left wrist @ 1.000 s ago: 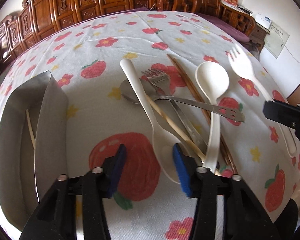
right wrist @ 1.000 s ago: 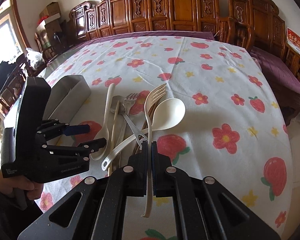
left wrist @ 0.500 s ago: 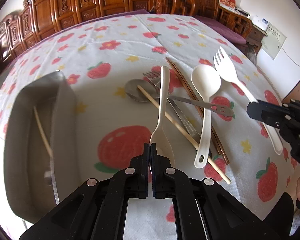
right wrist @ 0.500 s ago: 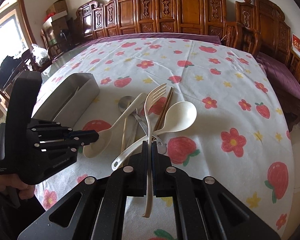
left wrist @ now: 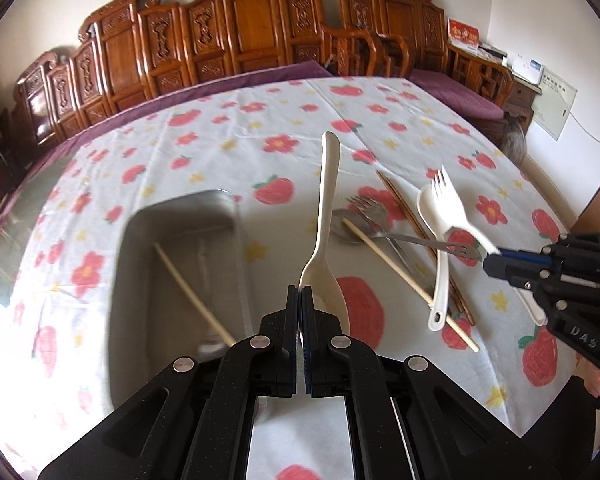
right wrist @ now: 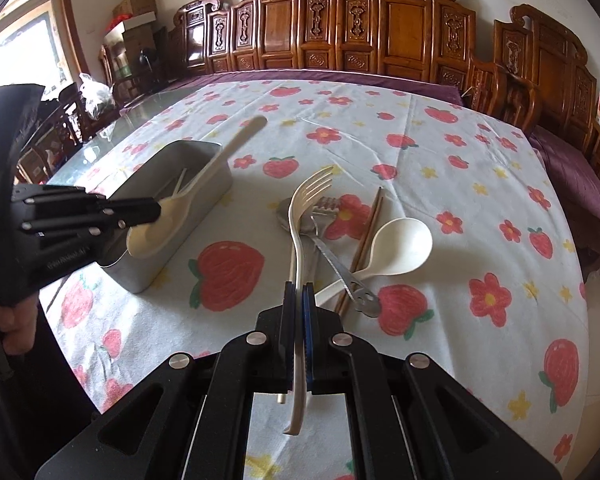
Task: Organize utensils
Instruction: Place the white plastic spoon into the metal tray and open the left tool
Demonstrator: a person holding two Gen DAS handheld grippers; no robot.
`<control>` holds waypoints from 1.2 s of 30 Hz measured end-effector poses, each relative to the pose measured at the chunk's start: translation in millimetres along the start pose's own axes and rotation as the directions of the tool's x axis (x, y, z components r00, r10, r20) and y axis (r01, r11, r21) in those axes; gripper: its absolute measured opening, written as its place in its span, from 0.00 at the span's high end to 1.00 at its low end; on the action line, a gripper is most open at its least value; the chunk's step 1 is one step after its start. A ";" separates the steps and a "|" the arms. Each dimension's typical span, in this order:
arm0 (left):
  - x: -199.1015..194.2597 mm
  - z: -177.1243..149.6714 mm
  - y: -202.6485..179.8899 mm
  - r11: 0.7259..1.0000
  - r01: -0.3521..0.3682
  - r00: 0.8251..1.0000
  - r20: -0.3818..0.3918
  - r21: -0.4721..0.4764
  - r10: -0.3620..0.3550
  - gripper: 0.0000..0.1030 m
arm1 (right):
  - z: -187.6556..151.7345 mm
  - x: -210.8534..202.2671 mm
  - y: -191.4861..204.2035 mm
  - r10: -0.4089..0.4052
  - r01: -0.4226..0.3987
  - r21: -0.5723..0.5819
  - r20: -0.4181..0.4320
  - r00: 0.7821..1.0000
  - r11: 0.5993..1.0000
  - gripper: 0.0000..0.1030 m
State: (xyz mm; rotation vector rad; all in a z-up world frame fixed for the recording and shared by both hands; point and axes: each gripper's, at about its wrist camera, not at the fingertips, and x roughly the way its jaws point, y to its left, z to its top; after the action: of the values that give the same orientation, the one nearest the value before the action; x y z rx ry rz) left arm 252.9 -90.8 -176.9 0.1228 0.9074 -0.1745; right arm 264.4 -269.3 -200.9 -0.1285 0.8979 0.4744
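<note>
My left gripper (left wrist: 300,292) is shut on the bowl of a long cream plastic spoon (left wrist: 326,216), held in the air beside the right wall of a metal utensil box (left wrist: 140,240); the right wrist view shows that spoon (right wrist: 204,184) at the box's near end (right wrist: 204,208). My right gripper (right wrist: 298,292) is shut on the handle of a cream plastic fork (right wrist: 300,216), lifted above the pile. On the cloth lie a cream ladle spoon (right wrist: 400,244), a metal fork (right wrist: 332,240), a metal spoon (left wrist: 344,228), dark chopsticks (right wrist: 368,232) and a pale chopstick (left wrist: 412,284).
One pale chopstick (left wrist: 192,292) lies inside the box. The table carries a white cloth with strawberries and flowers (right wrist: 420,152). Carved wooden chairs (right wrist: 380,28) line the far side. A hand (right wrist: 4,320) holds the left gripper at the left edge.
My left gripper closed on the cream spoon, lifted it off the pile and carried it left toward the box. My right gripper stayed shut on the cream fork and raised it.
</note>
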 end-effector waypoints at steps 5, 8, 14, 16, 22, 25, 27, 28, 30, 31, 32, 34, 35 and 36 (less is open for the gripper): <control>-12.9 -1.0 20.8 1.000 -0.021 1.000 0.015 -0.018 0.022 0.99 | 8.4 0.2 18.6 -0.001 0.001 -0.015 -0.003 1.000 1.000 0.96; -19.2 -3.4 34.4 0.999 -0.033 0.999 0.018 -0.031 0.033 0.99 | 15.6 -5.8 31.1 0.000 0.000 -0.025 0.007 1.000 1.000 0.96; -24.8 -10.5 64.3 0.996 -0.051 0.999 0.007 -0.070 0.052 0.99 | 25.3 -14.1 54.9 0.001 0.000 -0.048 0.018 1.000 0.999 0.96; -23.5 -13.2 72.6 0.995 -0.059 0.998 -0.002 -0.078 0.059 0.99 | 26.8 -14.8 60.6 0.008 -0.007 -0.051 0.018 1.000 0.999 0.96; -14.3 -20.7 91.2 0.992 -0.078 0.997 -0.021 -0.104 0.076 0.99 | 30.7 -9.7 79.5 0.024 -0.023 -0.069 0.013 1.000 0.997 0.96; -7.8 -24.6 96.7 0.991 -0.079 0.997 -0.032 -0.110 0.076 0.99 | 30.8 -3.3 86.4 0.035 -0.035 -0.070 0.002 0.999 0.997 0.95; -1.6 -26.6 100.0 0.990 -0.081 0.996 -0.042 -0.113 0.077 0.99 | 31.8 1.9 89.7 0.044 -0.045 -0.067 -0.005 0.999 0.997 0.96; 0.9 -27.2 100.7 0.990 -0.083 0.996 -0.044 -0.114 0.079 0.99 | 31.8 3.7 91.3 0.047 -0.048 -0.067 -0.008 0.999 0.997 0.96; 6.1 -28.1 102.5 0.989 -0.090 0.995 -0.046 -0.120 0.085 0.99 | 32.2 7.6 93.1 0.049 -0.050 -0.068 -0.015 0.999 0.996 0.96; 8.5 -28.6 104.0 0.988 -0.091 0.995 -0.047 -0.127 0.085 0.99 | 32.6 9.3 93.7 0.049 -0.050 -0.068 -0.017 0.999 0.996 0.96; 11.8 -29.1 106.0 0.987 -0.083 0.996 -0.051 -0.137 0.076 0.99 | 33.2 11.1 94.1 0.049 -0.051 -0.069 -0.020 0.999 0.996 0.95; 16.4 -29.2 108.0 0.987 -0.070 0.997 -0.054 -0.146 0.062 0.99 | 34.7 13.9 94.5 0.048 -0.050 -0.067 -0.023 0.999 0.996 0.96; 18.1 -29.2 108.9 0.987 -0.066 0.997 -0.053 -0.149 0.059 0.99 | 35.5 15.3 94.5 0.049 -0.050 -0.066 -0.026 0.998 0.997 0.96; 18.8 -29.0 109.5 0.986 -0.059 0.997 -0.050 -0.153 0.052 0.99 | 36.3 16.5 93.9 0.048 -0.049 -0.065 -0.027 0.998 0.997 0.95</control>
State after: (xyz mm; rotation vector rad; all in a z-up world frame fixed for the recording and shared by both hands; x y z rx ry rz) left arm 264.0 19.8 -205.9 0.0082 0.9588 -0.0491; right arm 257.1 -169.1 -182.8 -0.1733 0.9122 0.5488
